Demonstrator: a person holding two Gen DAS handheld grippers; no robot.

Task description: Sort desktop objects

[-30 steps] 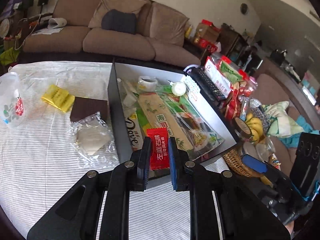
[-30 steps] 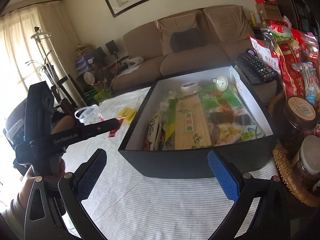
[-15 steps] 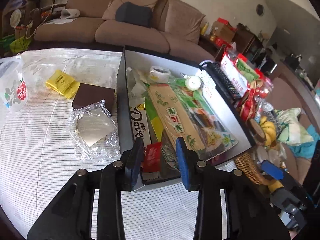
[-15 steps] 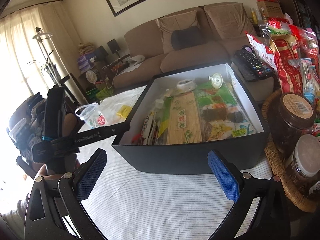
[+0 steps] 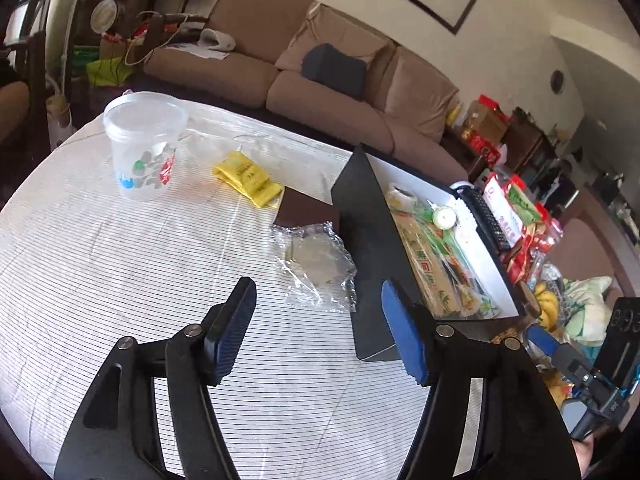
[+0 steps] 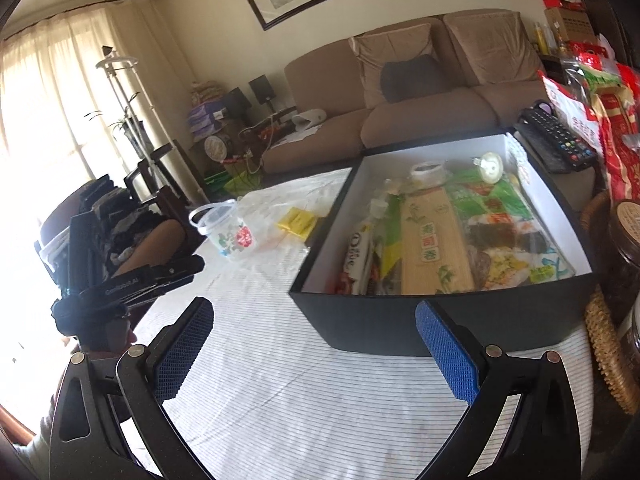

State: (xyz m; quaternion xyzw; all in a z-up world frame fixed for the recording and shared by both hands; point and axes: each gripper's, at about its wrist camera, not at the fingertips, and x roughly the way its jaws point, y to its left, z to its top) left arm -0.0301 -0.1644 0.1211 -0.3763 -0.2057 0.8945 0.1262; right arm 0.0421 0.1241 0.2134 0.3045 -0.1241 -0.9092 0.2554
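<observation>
Left gripper (image 5: 316, 320) now empty, jaws opening, nothing between the blue pads; a second ago clamped on a small red snack packet above the near corner of the black cardboard box with white lining (image 6: 520, 320). Packet since released and now lying inside that box at its near left corner (image 6: 345, 283), beside the white Dove wrapper (image 6: 356, 254) and the bamboo sushi-rolling mat in its printed green bag (image 6: 432, 248). Swung away from the box and now facing the striped white tablecloth (image 5: 120, 280). One item sorted, then; several left outside on the cloth: crinkled clear plastic wrapper holding a pale flat piece (image 5: 318, 264) just beside the box wall, dark brown flat square (image 5: 306, 212) touching it behind, yellow sachets (image 5: 246, 176) next along, clear plastic tub with printed pattern and lid (image 5: 146, 146) well apart at the far left. Probably the clear wrapper next, being nearest the spreading jaws. Right gripper (image 6: 316, 354) spread wide, holding nothing, hovering over the cloth short of the box's near wall
</observation>
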